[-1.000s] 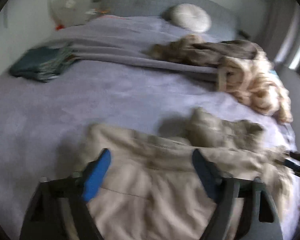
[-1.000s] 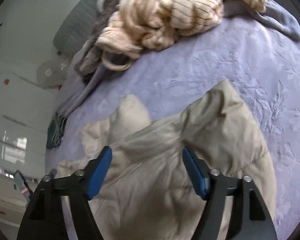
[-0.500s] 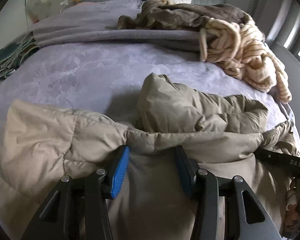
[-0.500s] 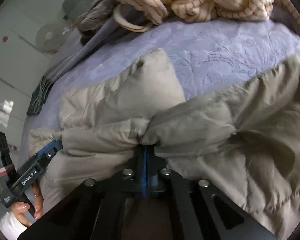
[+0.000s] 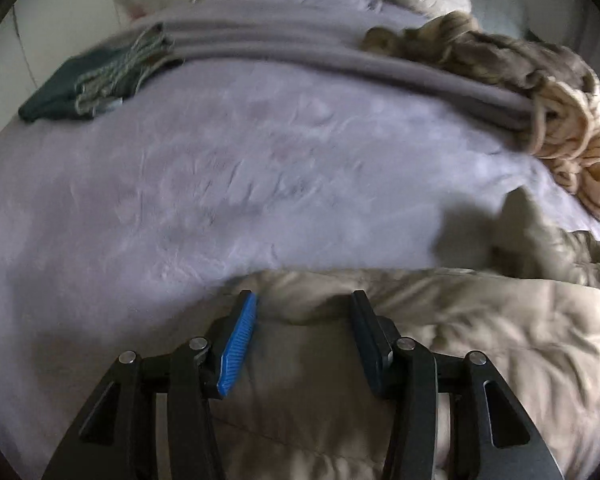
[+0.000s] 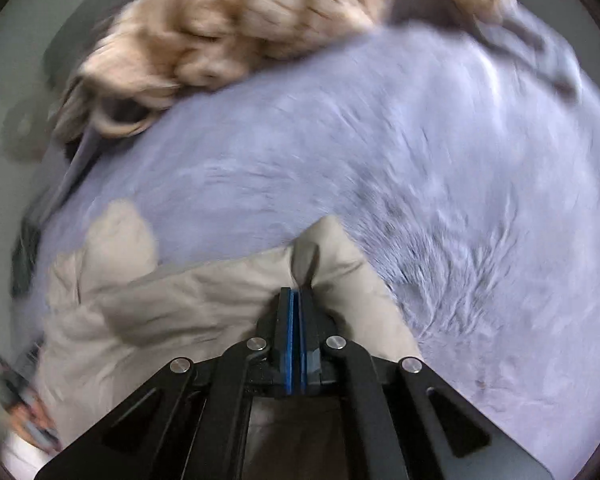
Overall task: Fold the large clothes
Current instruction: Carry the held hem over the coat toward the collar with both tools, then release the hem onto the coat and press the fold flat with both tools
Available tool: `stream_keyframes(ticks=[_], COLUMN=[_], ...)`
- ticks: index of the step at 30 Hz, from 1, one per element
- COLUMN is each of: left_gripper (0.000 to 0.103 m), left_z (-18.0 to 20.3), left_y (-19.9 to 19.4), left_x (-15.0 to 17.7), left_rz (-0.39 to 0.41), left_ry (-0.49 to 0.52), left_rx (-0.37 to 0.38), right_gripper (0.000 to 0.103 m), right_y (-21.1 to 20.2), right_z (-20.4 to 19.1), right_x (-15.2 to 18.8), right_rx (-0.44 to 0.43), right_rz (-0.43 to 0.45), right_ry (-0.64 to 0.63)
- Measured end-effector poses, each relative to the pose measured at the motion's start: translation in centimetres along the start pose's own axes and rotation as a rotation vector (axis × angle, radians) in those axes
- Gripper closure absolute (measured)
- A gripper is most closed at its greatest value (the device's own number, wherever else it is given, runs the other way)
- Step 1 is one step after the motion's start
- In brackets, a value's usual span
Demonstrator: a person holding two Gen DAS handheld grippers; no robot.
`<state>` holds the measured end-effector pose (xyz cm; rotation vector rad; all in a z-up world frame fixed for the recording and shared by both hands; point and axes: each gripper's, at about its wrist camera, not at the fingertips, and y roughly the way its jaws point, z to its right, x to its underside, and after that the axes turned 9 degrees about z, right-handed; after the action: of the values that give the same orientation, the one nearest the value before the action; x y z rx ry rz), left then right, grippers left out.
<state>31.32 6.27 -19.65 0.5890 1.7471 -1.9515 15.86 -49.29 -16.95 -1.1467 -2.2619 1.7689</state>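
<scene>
The beige padded quilted jacket [image 5: 480,340] runs off the lower and right edges. In the right wrist view, motion blur smears the cream striped knit garment [image 6: 228,28] beyond the jacket; a hand [image 6: 28,424] left of the jacket is blurred and cut off.

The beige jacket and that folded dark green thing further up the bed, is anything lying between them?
No. In the left wrist view only bare lilac bedspread stretches from the beige jacket to the folded dark green cloth.
</scene>
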Motion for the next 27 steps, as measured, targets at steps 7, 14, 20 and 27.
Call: stream_keyframes(ticks=[7,14,20,27], left_gripper=[0.037,0.035,0.035,0.034], left_z=[-0.5,-3.8,-3.3,-0.7], left_y=[2.1,-3.5,-8.4,-11.8], left_x=[-0.5,-0.1,2.2,6.1], left_rz=[-0.04,-0.005,-0.009,-0.057], left_ry=[-0.029,-0.089,-0.033,0.005], left_rx=[-0.044,-0.085,-0.055,-0.038], right_gripper=[0.103,0.089,0.07,0.07], right_y=[2.6,-1.6,-6.3,-9.7], right_z=[1.4,0.3,0.5,0.6], right_x=[-0.1,0.5,3.4,7.3], right_rx=[0.009,-0.022,-0.054,-0.105], right_rz=[-0.038,0.023,0.072,0.052], right_ry=[0.06,0.062,0.056,0.093])
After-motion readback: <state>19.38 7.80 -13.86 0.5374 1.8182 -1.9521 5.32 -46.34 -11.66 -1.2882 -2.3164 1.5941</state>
